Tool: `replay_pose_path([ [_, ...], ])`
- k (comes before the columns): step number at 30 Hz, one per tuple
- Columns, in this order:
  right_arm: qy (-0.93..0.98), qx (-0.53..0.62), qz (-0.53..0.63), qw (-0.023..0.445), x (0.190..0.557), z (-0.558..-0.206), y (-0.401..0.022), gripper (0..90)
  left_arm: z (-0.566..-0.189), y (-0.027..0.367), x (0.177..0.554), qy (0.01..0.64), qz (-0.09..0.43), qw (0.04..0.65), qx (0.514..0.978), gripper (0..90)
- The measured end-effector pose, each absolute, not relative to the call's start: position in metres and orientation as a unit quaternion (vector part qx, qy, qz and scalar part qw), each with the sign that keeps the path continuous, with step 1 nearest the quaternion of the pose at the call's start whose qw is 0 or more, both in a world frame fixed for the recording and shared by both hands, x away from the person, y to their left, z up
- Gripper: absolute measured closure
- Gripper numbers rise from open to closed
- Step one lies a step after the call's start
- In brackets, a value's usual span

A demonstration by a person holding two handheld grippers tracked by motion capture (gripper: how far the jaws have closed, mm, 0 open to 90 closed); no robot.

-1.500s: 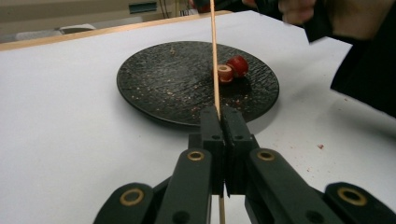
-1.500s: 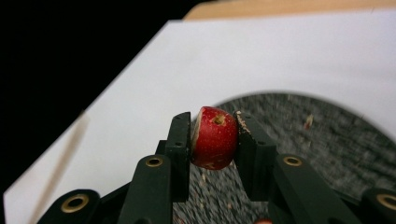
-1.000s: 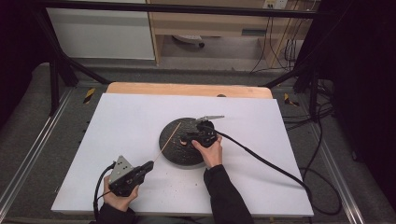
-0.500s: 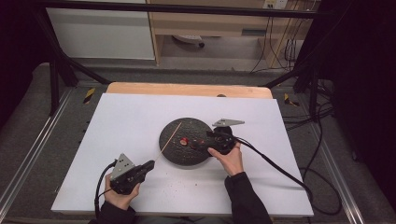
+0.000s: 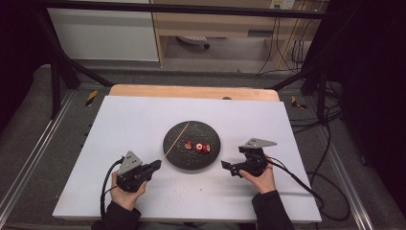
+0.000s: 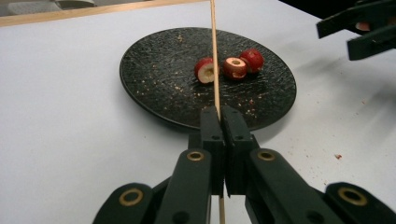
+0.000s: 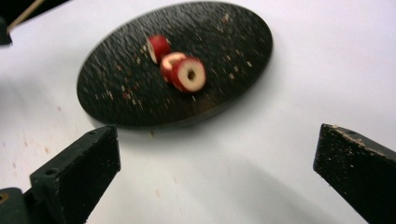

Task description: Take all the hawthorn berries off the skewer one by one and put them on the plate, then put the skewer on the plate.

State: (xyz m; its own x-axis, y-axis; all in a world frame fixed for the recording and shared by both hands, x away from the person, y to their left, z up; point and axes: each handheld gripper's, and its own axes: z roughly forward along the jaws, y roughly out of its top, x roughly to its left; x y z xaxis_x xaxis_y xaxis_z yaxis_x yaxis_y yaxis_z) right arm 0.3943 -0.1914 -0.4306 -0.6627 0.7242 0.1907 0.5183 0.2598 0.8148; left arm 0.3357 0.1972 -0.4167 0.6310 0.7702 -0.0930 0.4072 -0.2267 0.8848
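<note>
A black round plate [image 5: 206, 132] lies mid-table with three cored red fruit pieces [image 5: 197, 146] on it. My left gripper [image 5: 157, 164] sits at the plate's near-left rim, shut on a thin wooden skewer [image 5: 176, 141] that reaches out over the plate. In the left gripper view, the skewer [image 6: 215, 56] rises from the closed gripper [image 6: 223, 116] past the fruit pieces [image 6: 235, 67]. My right gripper [image 5: 226, 167] rests right of the plate. Its jaws have just been opening, and the gripper [image 7: 215, 149] stands wide with nothing between, facing the fruit pieces [image 7: 189, 74] on the plate [image 7: 116, 93].
The white tabletop [image 5: 134, 120] has a wooden strip [image 5: 191, 91] along its far edge. Crumbs lie scattered on the plate and near it. A black cable [image 5: 297, 177] trails right from the right gripper. Black frame bars [image 5: 57, 72] stand at the back corners.
My right gripper has drawn back from over the plate to its right side and its jaws have spread. A fruit piece lies where it was. The left gripper has stayed put.
</note>
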Motion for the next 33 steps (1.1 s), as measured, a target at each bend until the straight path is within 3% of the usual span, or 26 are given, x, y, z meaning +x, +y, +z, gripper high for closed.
replay_pose_path([
  [15,0.790,0.407,0.441,0.124,0.370,-0.446,-0.229,0.8,-0.408,0.171,0.377,0.402,0.179,0.455,0.774,88.4],
  [33,0.798,0.399,0.431,0.133,0.361,-0.451,-0.232,1.0,-0.422,0.144,0.415,0.437,0.182,0.392,0.789,88.4],
])
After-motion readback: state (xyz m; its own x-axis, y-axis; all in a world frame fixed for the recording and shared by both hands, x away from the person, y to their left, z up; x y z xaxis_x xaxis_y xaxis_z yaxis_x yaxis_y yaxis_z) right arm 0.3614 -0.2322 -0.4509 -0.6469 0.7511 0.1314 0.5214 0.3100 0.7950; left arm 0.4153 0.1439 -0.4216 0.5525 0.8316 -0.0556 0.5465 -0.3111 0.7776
